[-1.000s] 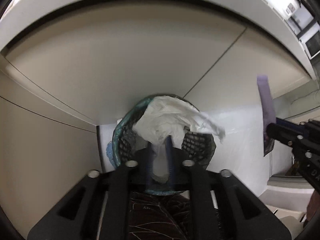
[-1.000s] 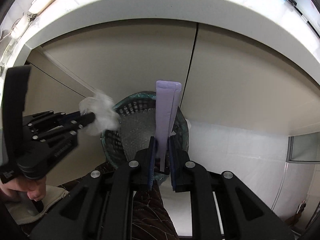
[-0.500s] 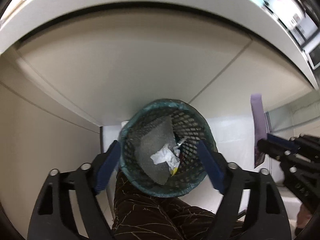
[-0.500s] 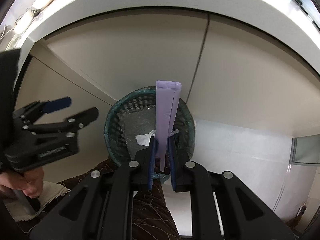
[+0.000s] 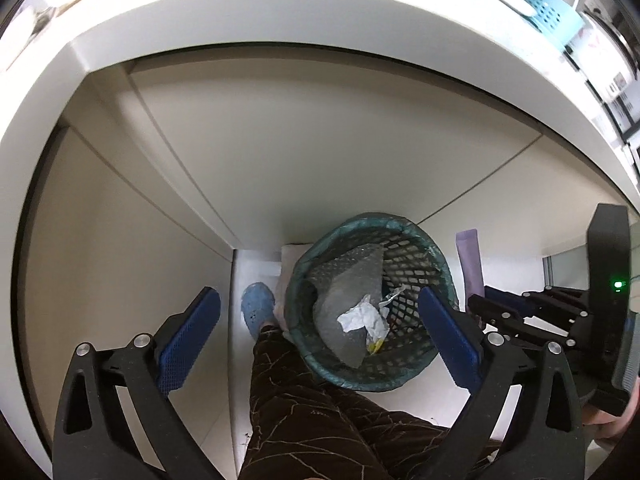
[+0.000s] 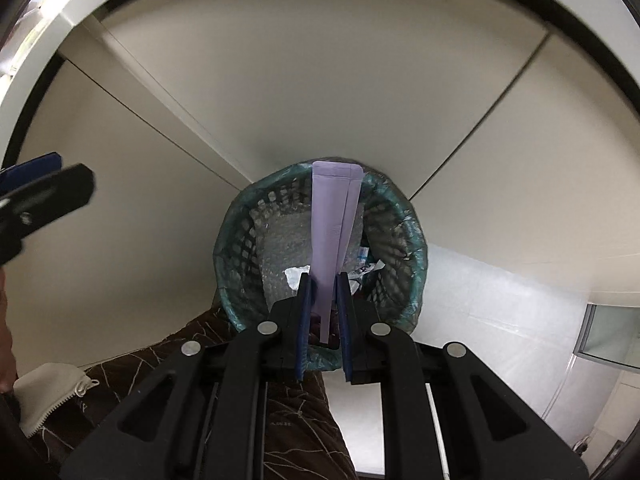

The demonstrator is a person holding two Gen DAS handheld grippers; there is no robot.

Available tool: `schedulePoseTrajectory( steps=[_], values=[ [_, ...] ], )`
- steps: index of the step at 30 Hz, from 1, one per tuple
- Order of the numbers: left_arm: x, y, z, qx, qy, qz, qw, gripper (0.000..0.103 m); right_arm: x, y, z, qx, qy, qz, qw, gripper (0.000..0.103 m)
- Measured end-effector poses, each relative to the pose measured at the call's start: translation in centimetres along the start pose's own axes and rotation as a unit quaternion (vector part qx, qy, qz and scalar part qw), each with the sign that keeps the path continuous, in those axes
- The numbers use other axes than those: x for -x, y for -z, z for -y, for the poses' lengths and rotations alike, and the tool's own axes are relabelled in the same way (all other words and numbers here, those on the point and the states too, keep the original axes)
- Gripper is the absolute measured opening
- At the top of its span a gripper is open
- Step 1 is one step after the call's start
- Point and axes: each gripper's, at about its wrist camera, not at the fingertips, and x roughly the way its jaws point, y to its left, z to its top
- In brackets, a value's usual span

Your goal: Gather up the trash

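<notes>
A dark mesh wastebasket (image 5: 416, 264) with a teal liner stands on the floor against beige cabinets; it also shows in the right wrist view (image 6: 404, 240). Inside lie a crumpled white tissue (image 5: 362, 316) and bubble wrap (image 5: 348, 280). My left gripper (image 5: 318, 320) is open and empty above the basket, its blue pads (image 5: 188, 336) wide apart. My right gripper (image 6: 324, 280) is shut on a long purple wrapper (image 6: 332, 216) and holds it over the basket's mouth. The wrapper (image 5: 470, 256) and the right gripper (image 5: 520, 312) show at the right of the left wrist view.
Beige cabinet doors (image 5: 320, 140) rise behind the basket under a white countertop (image 5: 280, 12). The person's leg in dark patterned trousers (image 5: 312, 408) and a blue slipper (image 5: 258, 304) are beside the basket. A blue basket (image 5: 554, 12) sits on the counter. White floor (image 6: 500, 312) lies to the right.
My left gripper opened and let go of the white tissue, which dropped into the basket, then pulled back and left. My right gripper moved over the basket with the purple wrapper.
</notes>
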Motion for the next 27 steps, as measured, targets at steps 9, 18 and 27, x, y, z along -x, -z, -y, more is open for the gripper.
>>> schedulePoseTrajectory(
  steps=[9, 18, 27],
  values=[
    [-0.7, 0.3, -1.1, 0.015, -0.003, -0.005, 0.9999, 0.097, -0.6, -1.3, -0.4, -0.002, 0.017, -0.008, 1.000, 0.021],
    [-0.9, 0.2, -0.6, 0.010, -0.004, -0.009, 0.9999, 0.097, 0.8, -1.0, 0.5, -0.017, 0.018, 0.020, 0.999, 0.054],
    [3.9, -1.6, 0.7, 0.016, -0.018, -0.001, 0.9997, 0.097, 11.6, -2.1, 2.2, -0.060, 0.034, 0.118, 0.991, 0.091]
  ],
)
